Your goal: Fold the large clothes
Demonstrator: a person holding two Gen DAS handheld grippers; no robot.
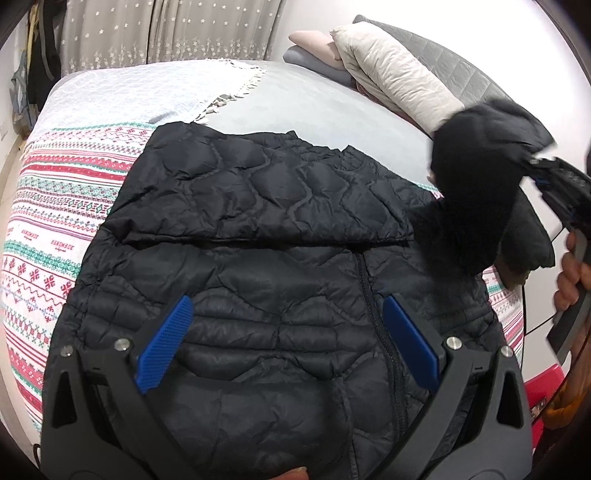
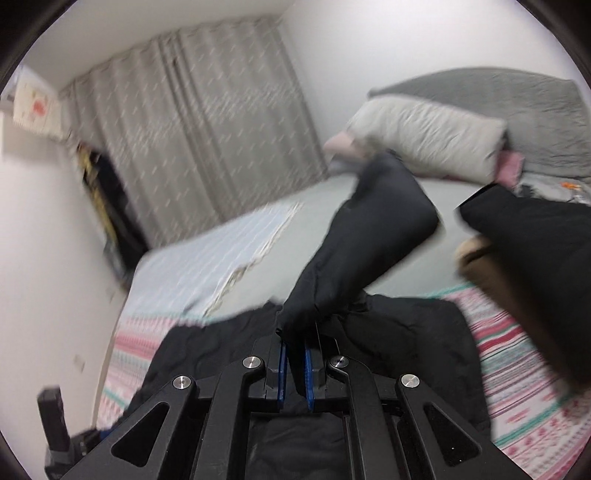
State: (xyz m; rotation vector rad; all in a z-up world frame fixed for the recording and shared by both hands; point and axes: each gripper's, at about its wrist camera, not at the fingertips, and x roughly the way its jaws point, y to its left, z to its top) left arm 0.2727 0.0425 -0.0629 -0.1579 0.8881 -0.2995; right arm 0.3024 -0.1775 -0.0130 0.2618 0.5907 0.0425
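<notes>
Jacket [image 1: 258, 295], black and quilted, lies spread flat on the patterned bedspread [image 1: 48, 236] in the near part of the bed, its zipper [image 1: 373, 306] running toward the camera and one sleeve already folded across the chest. Left gripper [image 1: 288, 343] hovers just above the jacket's body with its blue pads [image 1: 164, 343] spread wide, holding nothing. Right gripper [image 2: 294, 369] has its jaws closed tight on the other sleeve [image 2: 362, 243] (the cuff end is pinched between the pads), and the sleeve is lifted off the bed on the right side. Pillows [image 1: 395, 77] sit stacked at the far right, curtains [image 1: 170, 29] at the far wall.
</notes>
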